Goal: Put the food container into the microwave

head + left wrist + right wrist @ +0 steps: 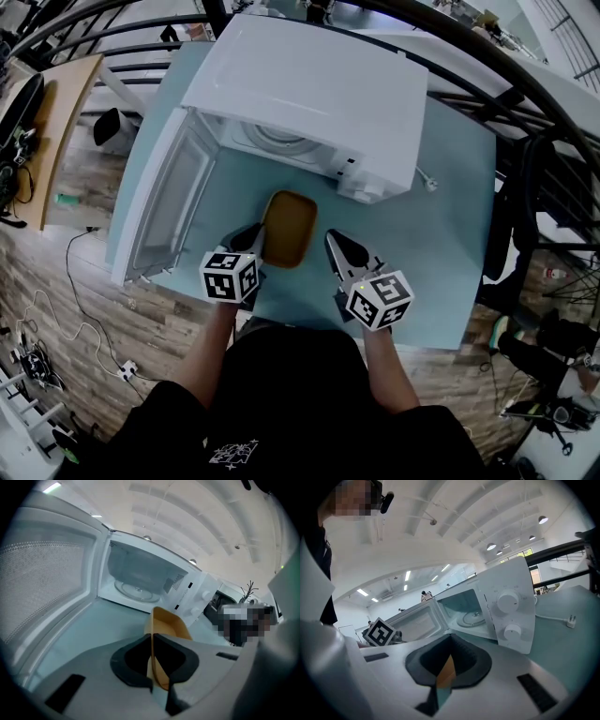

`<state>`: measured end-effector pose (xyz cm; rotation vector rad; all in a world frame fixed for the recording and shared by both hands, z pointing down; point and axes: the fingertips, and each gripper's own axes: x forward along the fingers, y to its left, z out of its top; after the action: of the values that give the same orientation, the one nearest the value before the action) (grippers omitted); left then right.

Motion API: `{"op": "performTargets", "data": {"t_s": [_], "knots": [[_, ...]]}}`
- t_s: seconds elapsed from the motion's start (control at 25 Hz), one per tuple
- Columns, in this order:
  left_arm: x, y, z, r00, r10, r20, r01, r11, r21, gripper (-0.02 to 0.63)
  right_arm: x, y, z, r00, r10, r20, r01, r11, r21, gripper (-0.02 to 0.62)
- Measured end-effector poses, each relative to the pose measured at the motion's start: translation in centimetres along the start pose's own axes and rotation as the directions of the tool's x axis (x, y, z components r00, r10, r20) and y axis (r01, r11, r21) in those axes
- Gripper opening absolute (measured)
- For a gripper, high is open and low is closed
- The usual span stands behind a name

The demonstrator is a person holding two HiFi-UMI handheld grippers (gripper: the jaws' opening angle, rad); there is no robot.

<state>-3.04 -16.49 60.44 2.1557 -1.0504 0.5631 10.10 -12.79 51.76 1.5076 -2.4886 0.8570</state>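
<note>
Head view puts the food container (289,228), a shallow yellow-orange tub with rounded corners, over the table (441,216) just outside the microwave (309,84). It is not in the cavity. Whether its base rests on the table or hangs just above it cannot be told.

The left tongs (255,234) sit at the tub's 9 o'clock. In the left gripper view they are clamped on its near side wall, which runs edge-on between the two dark pads, and the tub tips slightly beyond them. The right tongs (330,239) lie at the tub's 3 o'clock, just beside its rim. In the right gripper view they stand a narrow slit apart and grip nothing. A sliver of orange tub and teal table shows through the gap.

At the tub's 12 o'clock the white microwave stands open, with its glass turntable (136,590) bare inside. The door (169,202) is swung out toward 9 o'clock, its mesh window facing up. Two round knobs (507,603) sit one above the other on the panel at the cavity's right. A white plug (427,180) lies on the table at about 2 o'clock. The person's forearms come in from 6 o'clock, and each one carries a marker cube (230,275).
</note>
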Motion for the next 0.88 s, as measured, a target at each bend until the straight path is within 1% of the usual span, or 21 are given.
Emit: {"op": "performTargets", "data": {"t_s": [0.36, 0.88], "knots": [[0.0, 0.5, 2.9, 0.999, 0.004, 0.047, -0.004, 1.000, -0.012, 0.026, 1.6, 0.6, 0.7, 1.000, 0.029, -0.005, -0.029, 1.000, -0.007, 0.006], [1.1, 1.6, 5.8, 0.995, 0.034, 0.094, -0.031, 0.999, -0.038, 0.026, 3.3, 0.5, 0.9, 0.998, 0.063, -0.025, -0.063, 0.998, -0.003, 0.006]]}}
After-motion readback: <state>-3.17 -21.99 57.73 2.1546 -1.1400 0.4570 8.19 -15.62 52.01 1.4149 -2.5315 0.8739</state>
